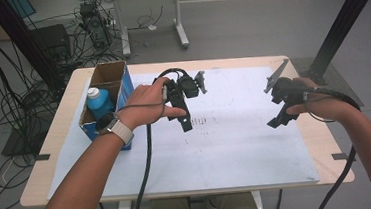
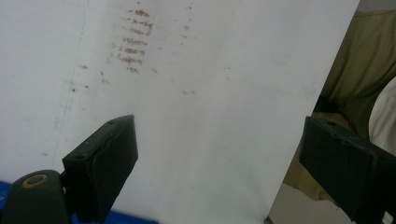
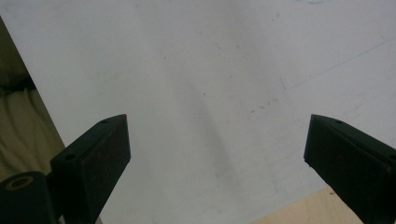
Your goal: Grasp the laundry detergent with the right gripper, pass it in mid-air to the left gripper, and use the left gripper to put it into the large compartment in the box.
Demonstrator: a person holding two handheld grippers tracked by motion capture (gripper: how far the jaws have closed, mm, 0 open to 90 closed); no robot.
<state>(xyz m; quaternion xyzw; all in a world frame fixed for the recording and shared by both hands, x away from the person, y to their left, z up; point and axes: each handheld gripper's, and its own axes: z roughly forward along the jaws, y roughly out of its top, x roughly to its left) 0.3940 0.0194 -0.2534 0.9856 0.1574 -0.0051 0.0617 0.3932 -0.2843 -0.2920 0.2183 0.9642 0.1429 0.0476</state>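
White mat (image 1: 237, 150) lies bare under both my grippers, left (image 1: 186, 122) and right (image 1: 275, 120) alike gaping and empty, so I'd swing left toward the bottle (image 1: 98, 102) in the box (image 1: 121, 82) at the table's left edge, descending squarely.

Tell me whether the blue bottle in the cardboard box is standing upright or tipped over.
Upright. The blue bottle stands inside the cardboard box at the table's left edge, its white cap pointing up.
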